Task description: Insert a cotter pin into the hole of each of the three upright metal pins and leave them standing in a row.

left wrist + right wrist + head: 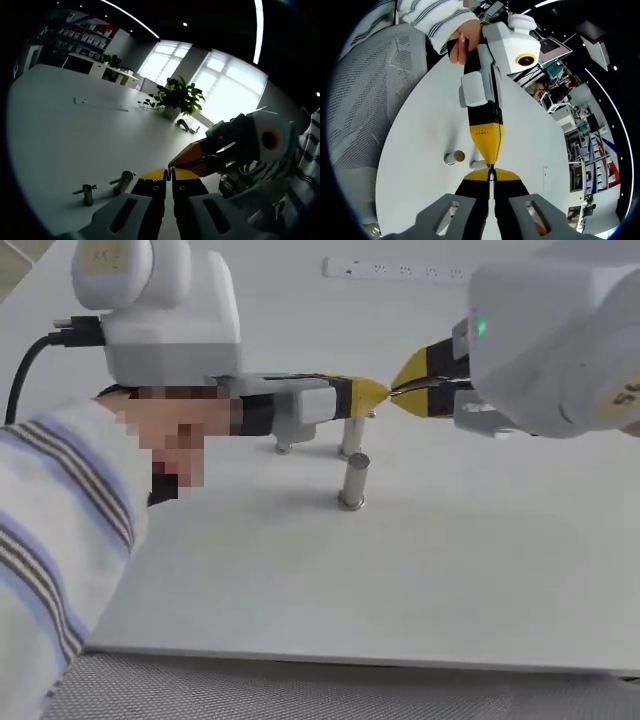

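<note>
Three metal pins (pixel 352 482) — two perhaps cottered.

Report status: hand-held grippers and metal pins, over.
Left hand-held gripper shut, right hand-held gripper shut, tips meeting. Three metal pins upright on bench. Nothing blocking them.

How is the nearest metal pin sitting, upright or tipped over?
Upright. In the head view the nearest metal pin stands vertically on its wider base on the white table.

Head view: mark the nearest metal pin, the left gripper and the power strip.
nearest metal pin (pixel 353 482), head view, middle of its shaft.
left gripper (pixel 374 392), head view, yellow fingertips.
power strip (pixel 400 270), head view, middle of its body.
</note>
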A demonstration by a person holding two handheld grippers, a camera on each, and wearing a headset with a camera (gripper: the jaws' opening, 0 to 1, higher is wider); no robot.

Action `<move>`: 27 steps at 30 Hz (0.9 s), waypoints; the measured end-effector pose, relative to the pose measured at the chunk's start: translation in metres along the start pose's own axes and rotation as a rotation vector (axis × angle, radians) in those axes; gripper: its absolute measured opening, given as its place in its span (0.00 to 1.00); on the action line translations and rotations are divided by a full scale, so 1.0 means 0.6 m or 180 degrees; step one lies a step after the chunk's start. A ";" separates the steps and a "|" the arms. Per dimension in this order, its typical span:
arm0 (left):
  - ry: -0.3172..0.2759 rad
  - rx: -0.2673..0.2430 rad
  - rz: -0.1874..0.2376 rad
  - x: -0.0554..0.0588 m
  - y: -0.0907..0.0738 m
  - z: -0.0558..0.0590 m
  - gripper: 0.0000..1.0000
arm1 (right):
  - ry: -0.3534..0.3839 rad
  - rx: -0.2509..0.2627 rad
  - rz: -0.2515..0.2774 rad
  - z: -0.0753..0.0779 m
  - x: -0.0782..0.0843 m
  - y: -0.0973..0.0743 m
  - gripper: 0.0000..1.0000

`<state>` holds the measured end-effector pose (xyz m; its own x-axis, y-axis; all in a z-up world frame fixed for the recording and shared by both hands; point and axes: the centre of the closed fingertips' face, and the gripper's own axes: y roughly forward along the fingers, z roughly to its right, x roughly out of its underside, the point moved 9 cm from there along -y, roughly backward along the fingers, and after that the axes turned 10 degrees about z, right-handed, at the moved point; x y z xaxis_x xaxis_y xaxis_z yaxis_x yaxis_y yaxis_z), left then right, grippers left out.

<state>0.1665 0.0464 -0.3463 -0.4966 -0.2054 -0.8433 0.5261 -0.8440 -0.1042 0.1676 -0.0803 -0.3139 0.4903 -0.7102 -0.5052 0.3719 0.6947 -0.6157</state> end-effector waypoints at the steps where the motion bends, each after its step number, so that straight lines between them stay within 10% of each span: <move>1: -0.0006 0.0007 -0.0006 0.001 -0.001 0.000 0.00 | 0.0000 0.0001 0.0002 0.000 0.000 0.000 0.00; 27: -0.0202 0.0032 -0.0059 0.001 -0.017 0.000 0.00 | 0.0080 -0.0017 0.0121 -0.009 -0.015 0.003 0.00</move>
<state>0.1607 0.0552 -0.3461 -0.5492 -0.2204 -0.8061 0.5095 -0.8529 -0.1139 0.1600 -0.0733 -0.3138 0.4839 -0.6861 -0.5432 0.3493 0.7206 -0.5990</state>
